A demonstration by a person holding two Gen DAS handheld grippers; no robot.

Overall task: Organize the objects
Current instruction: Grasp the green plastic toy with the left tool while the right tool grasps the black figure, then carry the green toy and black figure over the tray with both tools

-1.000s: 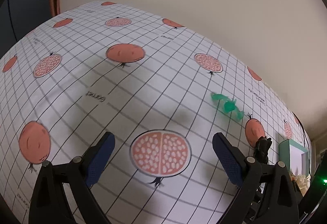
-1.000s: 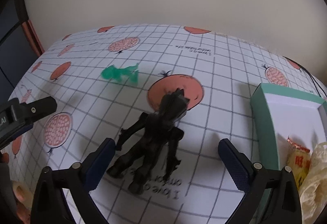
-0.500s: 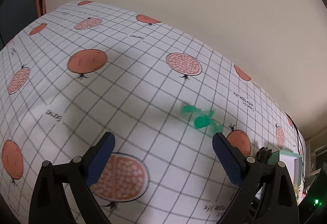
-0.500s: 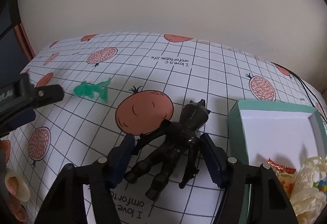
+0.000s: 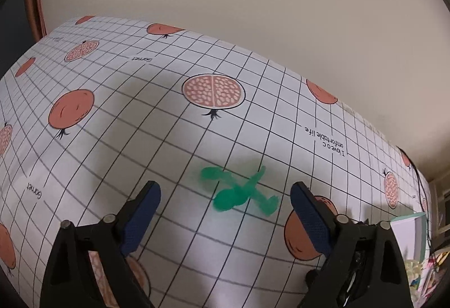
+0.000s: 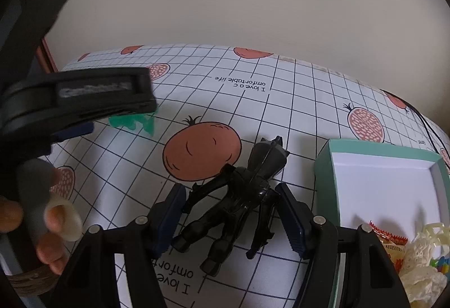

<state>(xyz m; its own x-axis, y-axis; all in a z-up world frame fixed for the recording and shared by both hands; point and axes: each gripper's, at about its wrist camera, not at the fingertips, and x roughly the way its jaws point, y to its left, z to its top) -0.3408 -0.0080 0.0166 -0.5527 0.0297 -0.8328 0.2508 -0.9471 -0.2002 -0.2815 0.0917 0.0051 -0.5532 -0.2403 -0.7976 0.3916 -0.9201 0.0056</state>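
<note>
A black toy figure [image 6: 244,195] lies on its back on the pomegranate-print tablecloth [image 6: 295,100]. My right gripper [image 6: 230,204] is shut on it, the pads pressing its arms from both sides. A small green toy figure [image 5: 239,192] lies flat on the cloth, blurred. My left gripper [image 5: 225,195] is open, its blue pads wide apart on either side of the toy and not touching it. In the right wrist view the left gripper's body [image 6: 84,94] hides most of the green toy [image 6: 135,122].
A teal box [image 6: 323,167] with a white inside stands to the right of the black figure. It holds a snack packet [image 6: 391,243] and a cream lace bundle [image 6: 422,265]. A hand [image 6: 56,221] holds the left gripper. A beige wall runs behind the table.
My left gripper moved right and forward until the green toy lay between its open fingers. My right gripper closed from wide open onto the black figure.
</note>
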